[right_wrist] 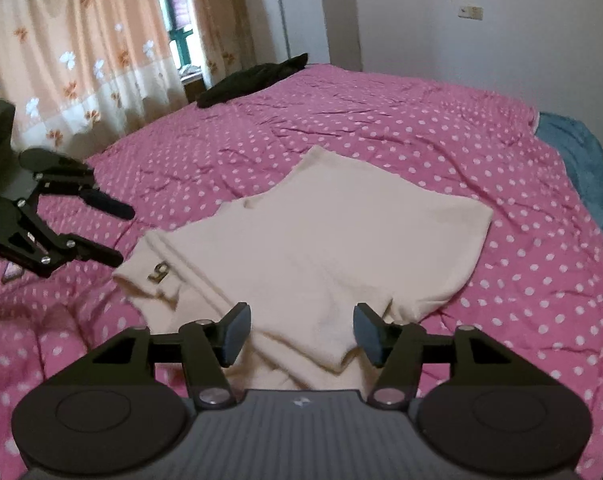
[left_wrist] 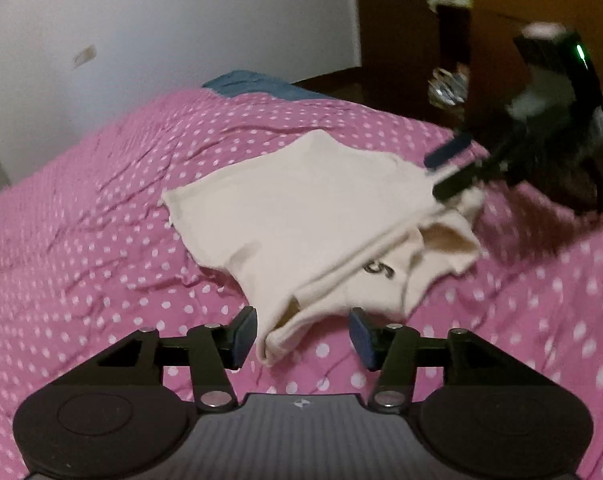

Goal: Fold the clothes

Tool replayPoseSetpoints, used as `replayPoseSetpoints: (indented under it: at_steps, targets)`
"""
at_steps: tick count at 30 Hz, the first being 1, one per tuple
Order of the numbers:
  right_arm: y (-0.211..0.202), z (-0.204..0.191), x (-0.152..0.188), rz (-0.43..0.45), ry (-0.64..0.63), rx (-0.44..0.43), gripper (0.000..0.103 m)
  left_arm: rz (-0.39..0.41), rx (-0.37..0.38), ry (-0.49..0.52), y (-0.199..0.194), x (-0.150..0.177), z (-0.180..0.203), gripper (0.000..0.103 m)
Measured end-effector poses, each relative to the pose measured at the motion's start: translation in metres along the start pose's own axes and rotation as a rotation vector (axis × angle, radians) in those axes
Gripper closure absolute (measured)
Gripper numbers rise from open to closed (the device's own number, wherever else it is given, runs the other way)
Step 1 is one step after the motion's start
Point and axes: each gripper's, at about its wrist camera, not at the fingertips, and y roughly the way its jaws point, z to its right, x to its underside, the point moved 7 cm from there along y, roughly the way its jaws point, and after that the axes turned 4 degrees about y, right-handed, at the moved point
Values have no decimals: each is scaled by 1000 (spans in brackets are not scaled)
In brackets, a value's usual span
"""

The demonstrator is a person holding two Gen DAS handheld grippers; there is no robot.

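Note:
A cream garment (left_wrist: 301, 208) lies partly folded on the pink polka-dot bedspread (left_wrist: 81, 220), with dark lettering showing on a turned-over flap. In the left wrist view my left gripper (left_wrist: 302, 336) is open, its pads either side of the garment's near corner without pinching it. My right gripper (left_wrist: 451, 170) shows blurred at the garment's far right corner, jaws apart. In the right wrist view the cream garment (right_wrist: 321, 240) spreads ahead, and my right gripper (right_wrist: 301, 334) is open over its near edge. The left gripper (right_wrist: 117, 232) hovers open just left of the lettered corner.
A black garment (right_wrist: 253, 80) lies at the far side of the bedspread (right_wrist: 381, 120), and a blue cloth (right_wrist: 581, 168) hangs at its right edge. Floral curtains (right_wrist: 81, 60) hang beyond the bed. Dark wooden furniture (left_wrist: 421, 40) stands past the far corner.

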Motion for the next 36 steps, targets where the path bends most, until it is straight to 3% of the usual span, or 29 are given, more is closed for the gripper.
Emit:
replayPoseSetpoints:
  at_steps: [9, 15, 19, 20, 22, 28, 31, 35, 36]
  targets:
    - [-10, -25, 11, -57, -210, 39, 30, 45, -81, 250, 19, 1, 24, 48]
    - [-10, -42, 19, -84, -358, 41, 23, 100, -61, 295, 22, -6, 31, 49]
    - [-4, -48, 22, -91, -417, 40, 20, 136, -47, 323, 25, -10, 37, 77]
    - [-3, -50, 22, -88, -426, 37, 20, 141, -35, 296, 24, -14, 34, 86]
    - [-1, -53, 22, -80, -443, 33, 19, 149, -8, 227, 24, -23, 26, 89]
    - [8, -56, 17, -50, -473, 32, 19, 151, 90, -39, 31, -51, -11, 91]
    - [13, -53, 11, -21, -451, 35, 22, 138, 130, -119, 43, -58, -22, 91]
    - [20, -39, 2, -3, -355, 41, 47, 118, 153, -169, 52, -55, -29, 91]
    - [21, -35, 1, -2, -325, 37, 59, 115, 150, -168, 51, -53, -29, 91]
